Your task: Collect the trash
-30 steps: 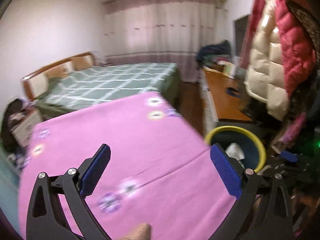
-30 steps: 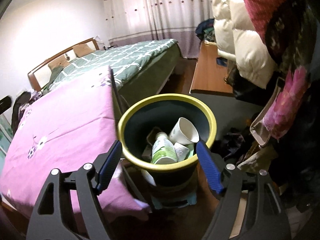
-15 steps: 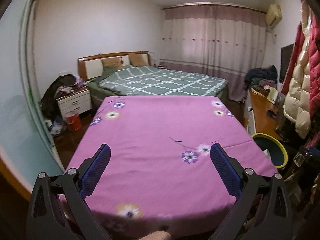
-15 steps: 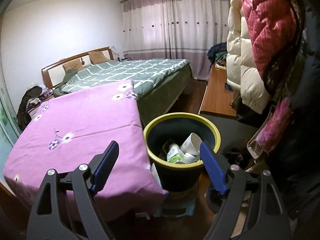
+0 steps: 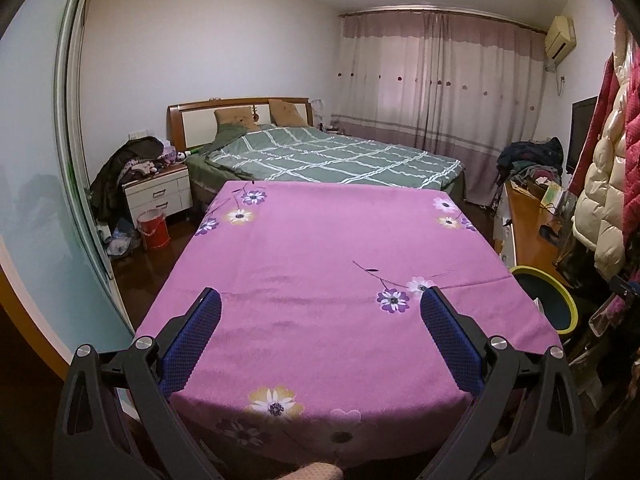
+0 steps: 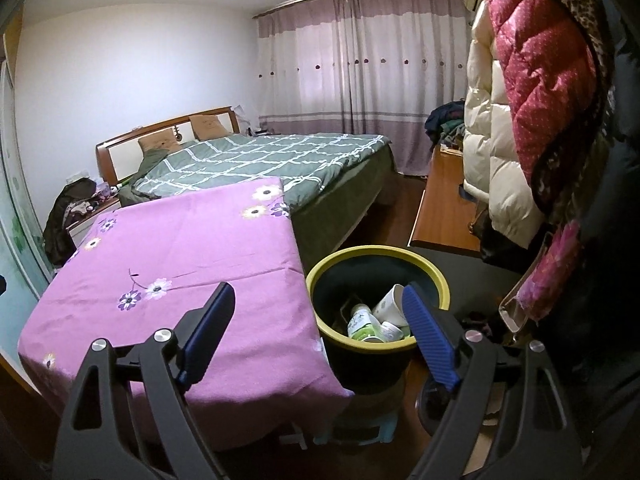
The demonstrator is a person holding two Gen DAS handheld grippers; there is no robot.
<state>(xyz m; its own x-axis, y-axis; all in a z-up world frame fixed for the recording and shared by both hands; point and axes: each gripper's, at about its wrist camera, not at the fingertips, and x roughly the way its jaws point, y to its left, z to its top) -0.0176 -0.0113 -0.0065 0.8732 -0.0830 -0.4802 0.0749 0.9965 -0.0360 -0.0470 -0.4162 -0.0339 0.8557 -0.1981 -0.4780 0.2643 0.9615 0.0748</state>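
Observation:
A dark trash bin with a yellow rim (image 6: 380, 250) stands on the floor at the right edge of a table under a pink flowered cloth (image 6: 180, 248). A green-labelled bottle (image 6: 360, 322) and a white paper cup (image 6: 390, 304) lie inside it with other scraps. My right gripper (image 6: 318, 287) hangs above and in front of the bin, its jaws opening with nothing between them. My left gripper (image 5: 320, 292) is open and empty over the near part of the pink cloth (image 5: 320, 248). The bin (image 5: 560, 292) shows at the right there.
A bed with a green checked cover (image 5: 332, 160) stands beyond the table, with a nightstand (image 5: 160, 196) and a red bucket (image 5: 153, 229) to the left. On the right are a wooden desk (image 6: 444, 208) and hanging padded jackets (image 6: 540, 100). The bin rests on a small stool (image 6: 360, 432).
The left view swung left from the bin side to face the table squarely, from further back. The right gripper rose and drew back from the bin, and its jaws spread wider.

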